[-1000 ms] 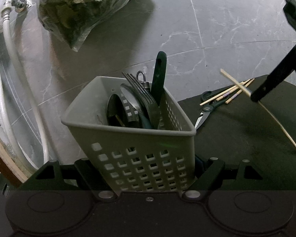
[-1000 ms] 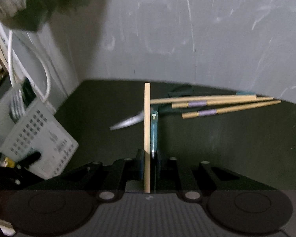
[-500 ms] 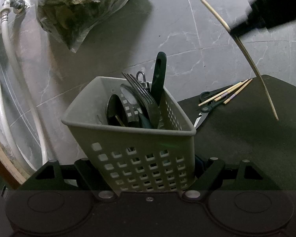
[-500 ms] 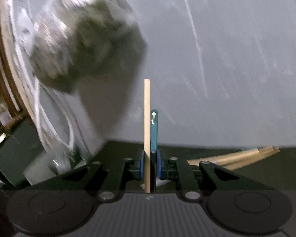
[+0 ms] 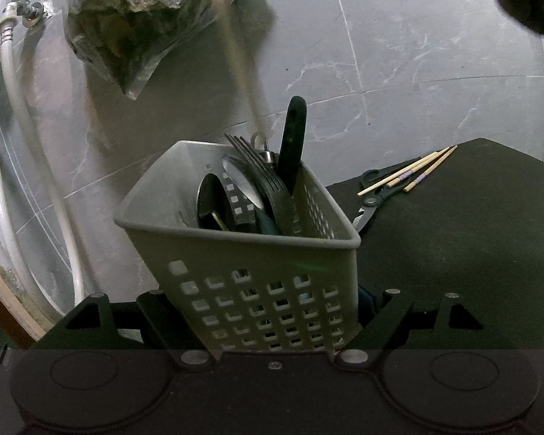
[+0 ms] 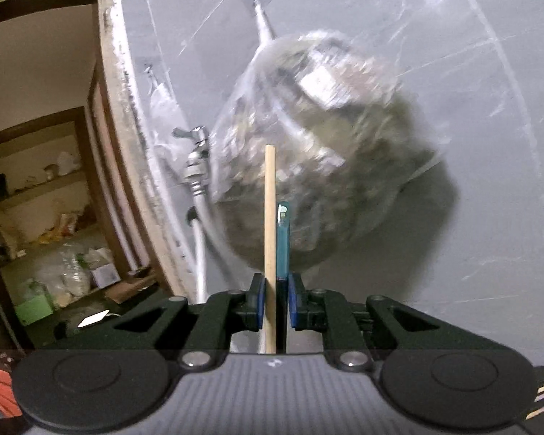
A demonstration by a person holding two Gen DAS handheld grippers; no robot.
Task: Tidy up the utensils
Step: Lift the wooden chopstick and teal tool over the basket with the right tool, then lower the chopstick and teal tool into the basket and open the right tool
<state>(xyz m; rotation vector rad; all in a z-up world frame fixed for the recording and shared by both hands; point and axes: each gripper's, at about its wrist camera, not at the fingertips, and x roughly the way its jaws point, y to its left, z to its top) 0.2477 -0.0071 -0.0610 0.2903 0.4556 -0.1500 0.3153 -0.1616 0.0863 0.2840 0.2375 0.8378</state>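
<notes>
Left wrist view: the left tool clamped the grey perforated plastic caddy by its lower walls, one finger pressed to each side, and held it at the centre of the frame, partly beyond the counter edge. Inside the caddy stood a metal fork, a metal spoon and a black-handled utensil, all leaning toward 12 o'clock. A blurred, pale wooden chopstick slanted from 12 o'clock down to a point just above the caddy's far rim. On the dark counter, at 2 o'clock from the caddy, lay three wooden chopsticks across black-handled scissors. A clear plastic bag of dark contents hung at 11 o'clock against the grey marble-patterned wall, and white hoses ran down at 9 o'clock. Right wrist view: the right tool was nearly pressed together, its blue pads pinching the same pale chopstick, which pointed straight toward 12 o'clock beside a teal finger tip. Behind it hung the blurred bag; a metal tap stood at 10 o'clock and a doorway with cluttered shelves at 9 o'clock.
</notes>
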